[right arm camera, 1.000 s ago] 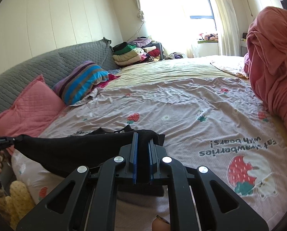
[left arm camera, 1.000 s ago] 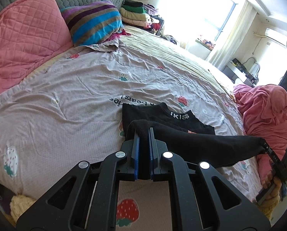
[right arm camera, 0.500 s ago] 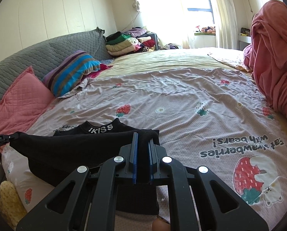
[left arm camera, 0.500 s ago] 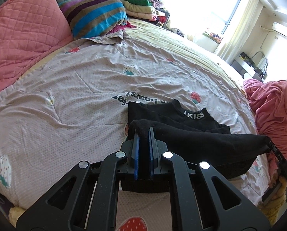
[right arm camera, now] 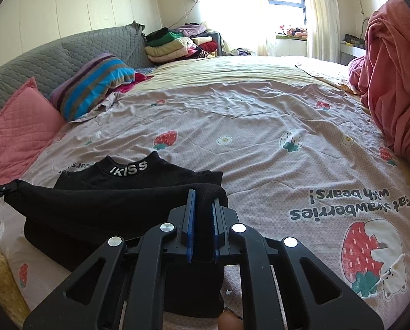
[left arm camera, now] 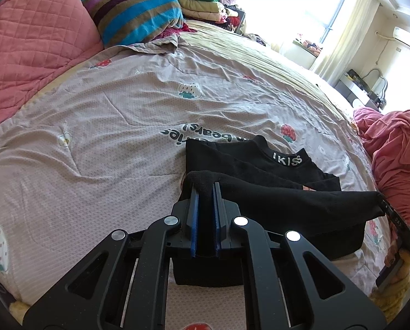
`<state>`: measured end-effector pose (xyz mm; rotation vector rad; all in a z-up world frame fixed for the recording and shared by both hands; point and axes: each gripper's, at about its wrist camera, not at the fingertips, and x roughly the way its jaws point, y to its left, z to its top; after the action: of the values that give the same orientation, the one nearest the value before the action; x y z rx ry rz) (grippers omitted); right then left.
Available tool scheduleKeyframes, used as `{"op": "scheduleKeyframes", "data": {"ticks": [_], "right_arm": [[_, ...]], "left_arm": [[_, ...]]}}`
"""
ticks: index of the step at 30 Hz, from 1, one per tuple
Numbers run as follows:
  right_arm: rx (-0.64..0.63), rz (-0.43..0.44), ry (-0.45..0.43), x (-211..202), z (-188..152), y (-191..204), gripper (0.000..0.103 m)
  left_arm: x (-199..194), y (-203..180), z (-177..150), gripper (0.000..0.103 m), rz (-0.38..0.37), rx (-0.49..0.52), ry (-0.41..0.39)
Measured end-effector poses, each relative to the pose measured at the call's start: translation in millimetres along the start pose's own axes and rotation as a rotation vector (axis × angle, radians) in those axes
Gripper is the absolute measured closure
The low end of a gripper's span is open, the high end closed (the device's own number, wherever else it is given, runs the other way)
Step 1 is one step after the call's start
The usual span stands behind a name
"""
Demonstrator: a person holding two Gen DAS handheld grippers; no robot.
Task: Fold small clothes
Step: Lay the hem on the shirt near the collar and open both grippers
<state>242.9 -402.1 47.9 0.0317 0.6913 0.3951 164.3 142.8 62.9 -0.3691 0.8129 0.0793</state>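
The black garment's [left arm camera: 273,206] lifted edge was pinched at both ends by the left gripper [left arm camera: 205,192] and right gripper [right arm camera: 203,198], stretched crosswise; its collar [left arm camera: 287,162] lay at twelve o'clock.

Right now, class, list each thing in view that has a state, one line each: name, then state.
Left claw: shut on the black top's hem corner.
Right claw: shut on the other hem corner.
Black top: collar end flat on the bedspread, hem edge lifted and stretched taut.
Bedspread: spread out, wrinkled.
Clothes pile: folded, stacked.
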Motion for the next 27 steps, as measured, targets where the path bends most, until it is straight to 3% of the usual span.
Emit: {"op": "scheduleKeyframes", "data": {"ticks": [2, 6, 14, 22, 27], "right_arm": [[0.004, 0.001, 0.007, 1.1, -1.4, 0.3, 0.091], [-0.013, -0.03, -0.007, -2.2, -4.0, 2.7, 0.074], [-0.071, -0.028, -0.029, -19.0, -14.3, 14.8, 0.075], [-0.188, 0.022, 0.072, -4.8, -44.9, 51.1, 0.079], [-0.24, 0.005, 0.152, 23.2, -56.5, 68.5, 0.079]], "left_arm": [[-0.7, -0.6, -1.6, 0.097, 0.012, 0.007, -0.008], [-5.4, 2.1, -2.0, 0.097, 0.029, 0.009, -0.024], [-16.7, -10.8, -13.1, 0.097, 0.052, 0.083, -0.048], [20.6, -37.0, -49.6, 0.097, 0.079, 0.229, 0.054], [40.2, -45.9, -60.1, 0.097, 0.099, 0.28, 0.071]]}}
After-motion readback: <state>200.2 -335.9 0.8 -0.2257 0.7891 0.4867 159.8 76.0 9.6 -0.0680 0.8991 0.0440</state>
